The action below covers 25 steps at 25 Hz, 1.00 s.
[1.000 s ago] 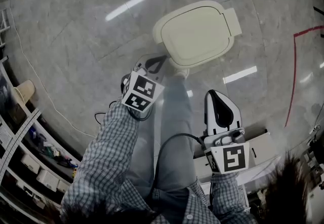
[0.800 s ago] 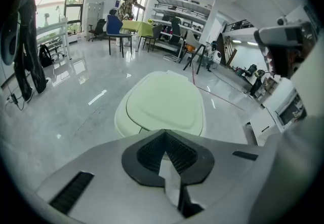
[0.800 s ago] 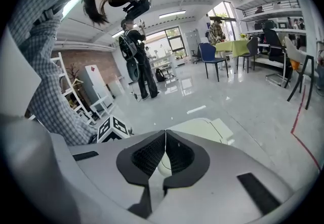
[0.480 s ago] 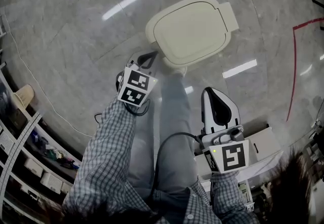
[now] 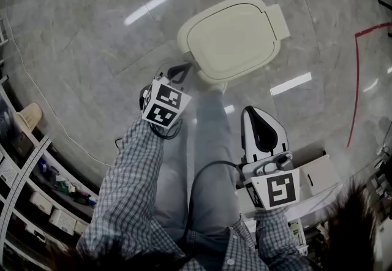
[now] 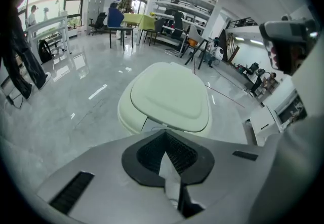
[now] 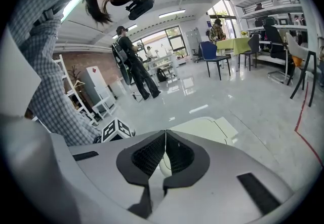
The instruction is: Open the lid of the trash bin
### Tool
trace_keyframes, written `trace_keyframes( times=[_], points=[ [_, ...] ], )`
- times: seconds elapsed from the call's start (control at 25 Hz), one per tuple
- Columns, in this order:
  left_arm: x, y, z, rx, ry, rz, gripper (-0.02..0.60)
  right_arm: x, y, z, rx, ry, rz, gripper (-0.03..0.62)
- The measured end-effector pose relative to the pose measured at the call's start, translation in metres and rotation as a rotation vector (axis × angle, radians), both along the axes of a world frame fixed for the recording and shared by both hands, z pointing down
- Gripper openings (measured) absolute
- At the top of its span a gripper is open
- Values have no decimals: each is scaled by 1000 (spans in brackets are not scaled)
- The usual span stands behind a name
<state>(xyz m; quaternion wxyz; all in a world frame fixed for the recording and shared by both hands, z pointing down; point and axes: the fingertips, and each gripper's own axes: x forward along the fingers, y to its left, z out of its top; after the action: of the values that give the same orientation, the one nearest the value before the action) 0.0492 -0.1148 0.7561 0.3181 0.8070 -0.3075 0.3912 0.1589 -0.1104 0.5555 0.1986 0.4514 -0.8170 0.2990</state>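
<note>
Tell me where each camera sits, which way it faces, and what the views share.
Head view: on the person's head, looking steeply down at the trash bin on the floor; checked sleeves, legs, left gripper and right gripper show.
Left gripper view: on the left gripper, facing forward over its shut jaws at the closed bin.
Right gripper view: on the right gripper, facing across the room; its shut jaws, a checked sleeve and the left gripper's marker cube show.
Shared: all three show the bin.

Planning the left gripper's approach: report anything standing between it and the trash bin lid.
Nothing visible does. The left gripper, jaws shut and empty, sits close to the near edge of the closed lid.
</note>
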Motion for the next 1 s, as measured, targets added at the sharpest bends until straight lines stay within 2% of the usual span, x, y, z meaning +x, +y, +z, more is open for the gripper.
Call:
trace_keyframes(
  times=[0.08, 0.16, 0.32, 0.48, 0.72, 1.0],
  points=[
    [-1, 0, 0, 15, -15, 22, 6, -5, -3, -3, 11, -22, 1, 20],
    [-1, 0, 0, 20, -20, 26, 5, -3, -2, -1, 3, -2, -4, 20],
    [-2, 1, 2, -1, 6, -7, 6, -2, -1, 1, -1, 12, -13, 20],
    [0, 0, 2, 6, 1, 1, 5, -7, -5, -4, 19, -31, -5, 20],
    [1, -1, 0, 4, 2, -17, 5, -9, -1, -2, -2, -20, -16, 20],
    [3, -2, -3, 15, -11, 20, 5, -10, 5, 1, -33, -1, -25, 20]
  ],
)
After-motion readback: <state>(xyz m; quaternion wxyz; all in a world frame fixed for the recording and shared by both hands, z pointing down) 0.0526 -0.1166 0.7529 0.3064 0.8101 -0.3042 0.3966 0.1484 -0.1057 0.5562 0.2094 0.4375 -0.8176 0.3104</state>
